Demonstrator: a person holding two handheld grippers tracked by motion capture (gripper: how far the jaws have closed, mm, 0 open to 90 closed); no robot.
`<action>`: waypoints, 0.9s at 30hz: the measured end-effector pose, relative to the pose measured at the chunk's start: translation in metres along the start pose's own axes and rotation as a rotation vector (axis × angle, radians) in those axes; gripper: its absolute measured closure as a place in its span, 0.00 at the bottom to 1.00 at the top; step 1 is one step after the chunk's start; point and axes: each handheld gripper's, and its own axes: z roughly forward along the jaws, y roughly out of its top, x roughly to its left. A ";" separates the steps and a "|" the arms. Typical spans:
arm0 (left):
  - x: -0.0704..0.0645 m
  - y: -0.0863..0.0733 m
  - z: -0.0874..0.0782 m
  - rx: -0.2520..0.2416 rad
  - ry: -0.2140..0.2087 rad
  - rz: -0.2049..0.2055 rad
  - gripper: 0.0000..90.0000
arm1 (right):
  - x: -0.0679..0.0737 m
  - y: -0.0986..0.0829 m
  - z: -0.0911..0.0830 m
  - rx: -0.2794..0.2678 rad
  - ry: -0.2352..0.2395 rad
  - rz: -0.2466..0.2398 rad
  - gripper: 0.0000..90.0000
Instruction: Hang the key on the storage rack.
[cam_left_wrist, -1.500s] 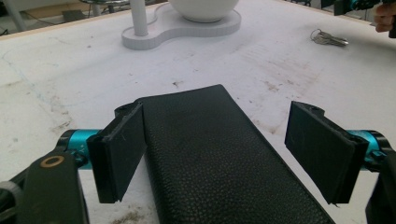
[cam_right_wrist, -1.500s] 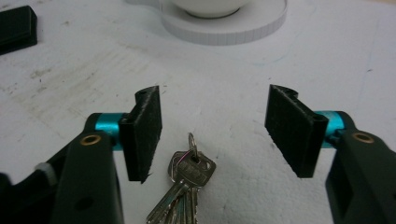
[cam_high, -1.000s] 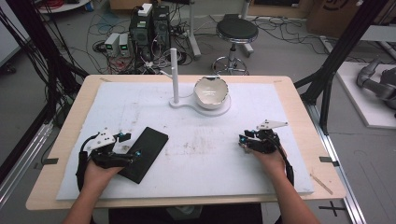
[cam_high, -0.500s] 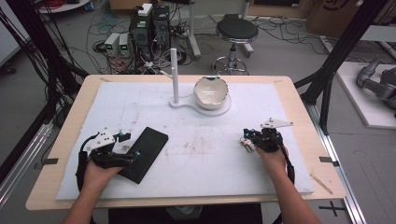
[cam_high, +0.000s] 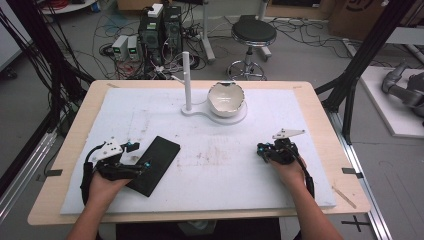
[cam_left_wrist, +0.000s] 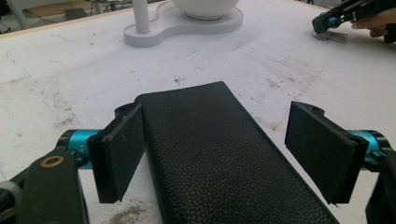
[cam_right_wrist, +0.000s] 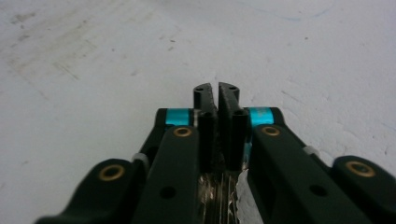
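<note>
The left gripper, jaws wide, straddles the black leather case; the right gripper, at 4 o'clock, is closed on nothing visible.

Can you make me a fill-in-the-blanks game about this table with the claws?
1. The left claw is ____ around the black case.
2. The white bowl sits on a white stand beside a tall ____.
3. The right claw is ____.

Missing words: open; post; shut
</note>
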 end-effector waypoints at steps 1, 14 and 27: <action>0.000 0.000 0.000 -0.001 0.000 -0.001 0.23 | 0.000 0.001 -0.001 -0.009 0.008 -0.007 1.00; -0.001 0.003 -0.003 -0.015 0.016 0.005 0.23 | 0.018 0.031 -0.034 -0.183 0.127 -0.048 1.00; 0.000 0.003 -0.008 -0.030 0.039 0.004 0.23 | 0.041 0.115 -0.049 -0.254 0.182 -0.199 1.00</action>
